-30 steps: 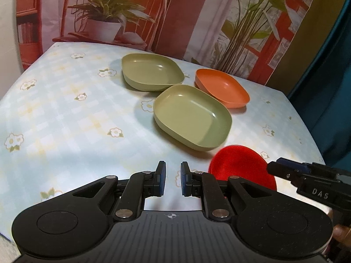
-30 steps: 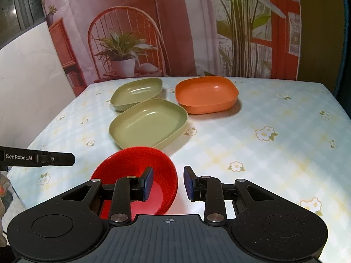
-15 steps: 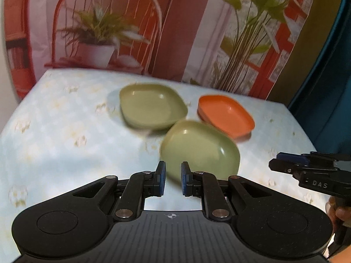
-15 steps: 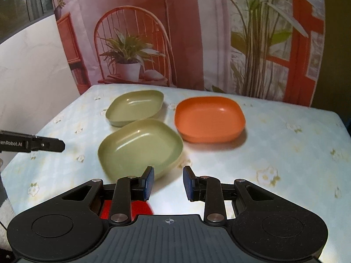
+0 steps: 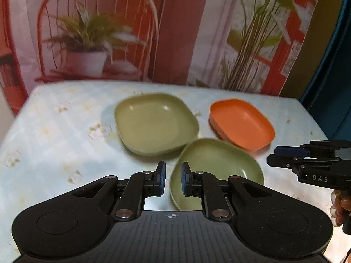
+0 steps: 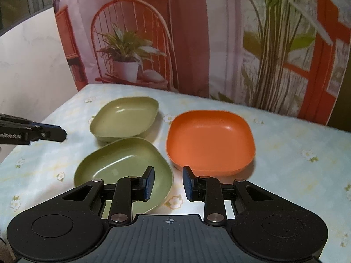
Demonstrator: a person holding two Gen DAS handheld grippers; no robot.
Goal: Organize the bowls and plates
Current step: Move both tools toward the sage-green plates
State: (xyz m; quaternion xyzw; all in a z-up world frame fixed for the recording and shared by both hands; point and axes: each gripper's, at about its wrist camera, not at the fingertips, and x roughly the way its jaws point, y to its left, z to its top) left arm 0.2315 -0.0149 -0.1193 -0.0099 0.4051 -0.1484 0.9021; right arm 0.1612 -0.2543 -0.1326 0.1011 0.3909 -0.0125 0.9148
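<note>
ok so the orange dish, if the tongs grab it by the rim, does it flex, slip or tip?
The orange dish looks moulded and thick-walled, so probably stiff and light for its size. Its glossy highlights suggest a smooth surface, so a rim pinch could slip. It sits flat with a broad base and low walls on the tablecloth; pushed, it would likely slide rather than tip or roll.

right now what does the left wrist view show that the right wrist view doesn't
Only the left wrist view shows the right hand-held gripper from the side, with part of a hand at the frame edge. Only the right wrist view shows the left hand-held gripper from the side and the white wall. Both show the near green dish, the far green dish, the orange dish and the floral tablecloth.
</note>
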